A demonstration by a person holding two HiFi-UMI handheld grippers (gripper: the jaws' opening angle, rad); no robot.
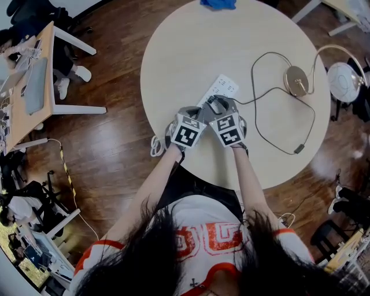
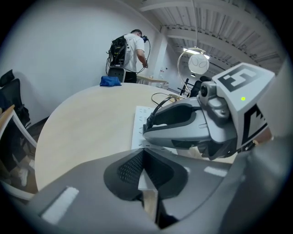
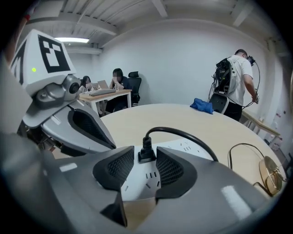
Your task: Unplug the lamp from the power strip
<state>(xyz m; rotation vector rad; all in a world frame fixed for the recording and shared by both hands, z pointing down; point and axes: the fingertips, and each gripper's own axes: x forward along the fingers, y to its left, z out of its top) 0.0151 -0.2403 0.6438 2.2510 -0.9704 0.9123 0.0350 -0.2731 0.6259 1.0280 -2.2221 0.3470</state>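
A white power strip point(image 1: 224, 88) lies on the round table point(image 1: 185, 46). A black plug point(image 3: 145, 145) stands in it, and its black cable point(image 1: 313, 122) runs to the brass lamp base point(image 1: 296, 80). My right gripper point(image 3: 144, 151) is open and straddles the plug, one pad on either side. My left gripper point(image 2: 143, 151) is shut, its tips together over the strip's near end point(image 2: 141, 122). In the head view both grippers sit side by side at the strip's near end, left gripper point(image 1: 198, 114) beside right gripper point(image 1: 216, 106).
The lamp's round head point(image 1: 344, 82) hangs past the table's right edge. A blue cloth point(image 1: 218, 4) lies at the far edge. A white cord loop point(image 1: 156, 144) hangs off the near-left rim. A person point(image 3: 238, 73) stands beyond the table; a desk point(image 1: 32, 87) is at left.
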